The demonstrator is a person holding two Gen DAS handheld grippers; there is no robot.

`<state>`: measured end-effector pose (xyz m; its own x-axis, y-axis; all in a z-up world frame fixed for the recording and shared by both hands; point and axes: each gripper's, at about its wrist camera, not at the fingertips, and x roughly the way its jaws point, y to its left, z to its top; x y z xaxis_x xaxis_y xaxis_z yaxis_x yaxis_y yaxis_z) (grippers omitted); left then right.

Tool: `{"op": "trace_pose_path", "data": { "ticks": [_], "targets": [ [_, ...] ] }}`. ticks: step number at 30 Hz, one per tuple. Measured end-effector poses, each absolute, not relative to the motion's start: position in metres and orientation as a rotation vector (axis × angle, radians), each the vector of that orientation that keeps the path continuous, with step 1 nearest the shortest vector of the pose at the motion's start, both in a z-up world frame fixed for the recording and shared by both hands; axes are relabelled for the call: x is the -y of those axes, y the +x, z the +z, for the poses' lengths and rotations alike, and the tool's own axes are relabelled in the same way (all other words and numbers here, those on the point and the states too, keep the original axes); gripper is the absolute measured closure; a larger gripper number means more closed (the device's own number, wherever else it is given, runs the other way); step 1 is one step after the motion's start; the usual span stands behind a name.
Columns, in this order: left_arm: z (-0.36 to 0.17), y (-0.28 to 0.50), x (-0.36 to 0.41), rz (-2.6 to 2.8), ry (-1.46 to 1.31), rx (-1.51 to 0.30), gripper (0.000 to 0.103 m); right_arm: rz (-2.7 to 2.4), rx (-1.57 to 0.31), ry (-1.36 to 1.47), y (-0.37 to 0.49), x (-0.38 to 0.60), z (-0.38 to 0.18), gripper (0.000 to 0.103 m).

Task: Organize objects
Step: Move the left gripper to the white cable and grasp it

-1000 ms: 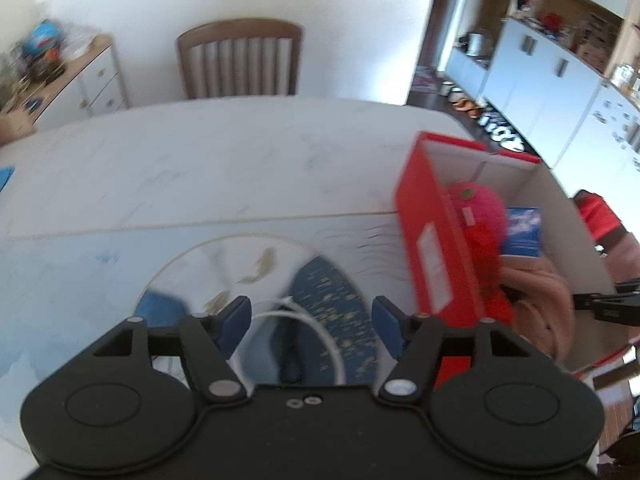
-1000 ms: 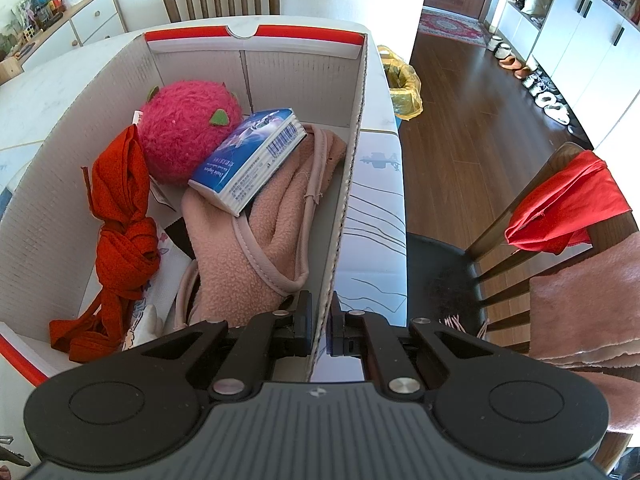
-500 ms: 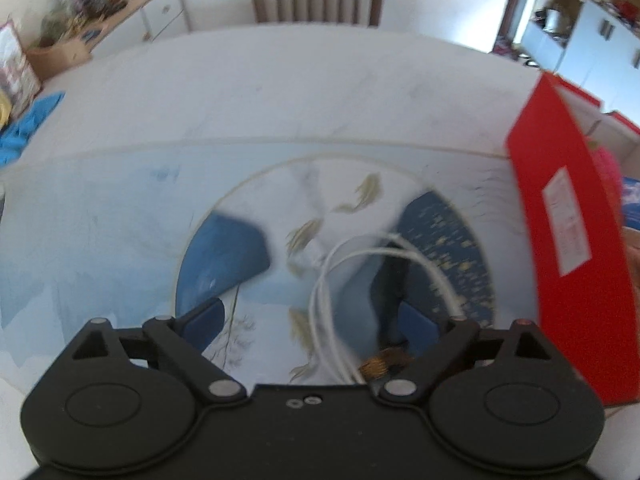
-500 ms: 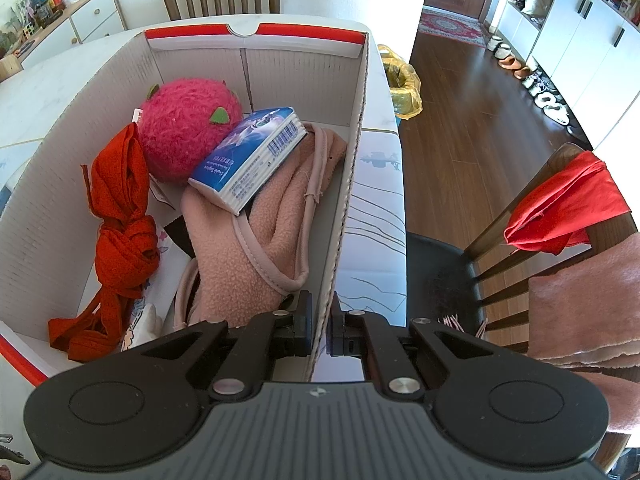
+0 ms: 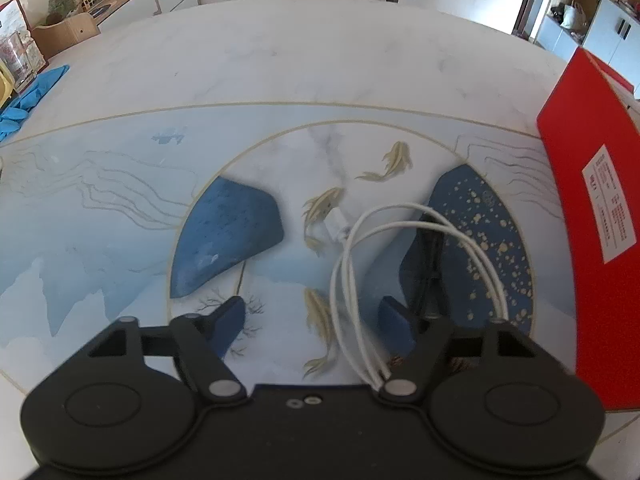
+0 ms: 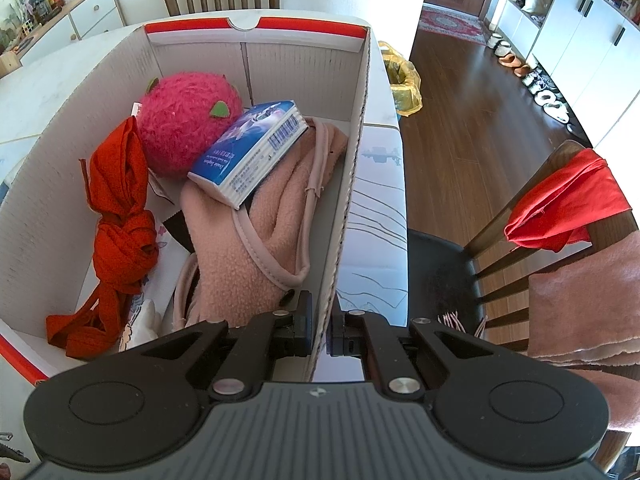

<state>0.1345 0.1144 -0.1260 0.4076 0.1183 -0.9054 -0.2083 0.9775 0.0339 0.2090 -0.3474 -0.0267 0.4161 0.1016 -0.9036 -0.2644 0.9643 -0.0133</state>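
Marble-look surface point(image 5: 280, 60) carries a white cable point(image 5: 352, 264) between the closing, part-open left tongs point(image 5: 312, 320); right tongs point(image 6: 320, 328) clamp the red box's wall point(image 6: 348, 200) at its edge.

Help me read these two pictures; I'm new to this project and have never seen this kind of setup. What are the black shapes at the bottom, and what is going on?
No robot here: a person holds a two-finger gripper in each hand, each carrying a fisheye camera looking along its fingers. The black shapes are the grippers. The left view shows the left gripper over the painted table, its jaws just closing but not yet pressing, around a coiled white cable lying there. The right view shows the right gripper shut on the wall of the red and white box, which holds a pink plush ball, tissue pack, pink fleece and red ribbon.
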Motion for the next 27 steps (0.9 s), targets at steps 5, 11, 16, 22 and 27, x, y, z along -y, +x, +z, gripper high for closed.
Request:
{"op": "trace_pose_path", "data": {
  "ticks": [5,11,16,22,27],
  "targets": [
    [-0.122,0.136,-0.110,0.169,-0.096,-1.120,0.060,0.230,-1.121,-0.162,0.209,0.346,-0.027,0.097],
    [-0.120,0.136,-0.111,0.157,-0.125,-1.113,0.088,0.231,-1.123,-0.162,0.209,0.346,-0.028,0.097],
    [-0.116,0.134,-0.113,0.142,-0.168,-1.096,0.099,0.230,-1.123,-0.162,0.208,0.346,-0.028,0.097],
    [-0.090,0.127,-0.108,0.097,-0.177,-1.009,0.100,0.231,-1.122,-0.163,0.208,0.346,-0.029,0.097],
    [-0.070,0.120,-0.100,0.055,-0.197,-0.974,0.100,0.229,-1.124,-0.163,0.208,0.345,-0.029,0.097]
  ]
}}
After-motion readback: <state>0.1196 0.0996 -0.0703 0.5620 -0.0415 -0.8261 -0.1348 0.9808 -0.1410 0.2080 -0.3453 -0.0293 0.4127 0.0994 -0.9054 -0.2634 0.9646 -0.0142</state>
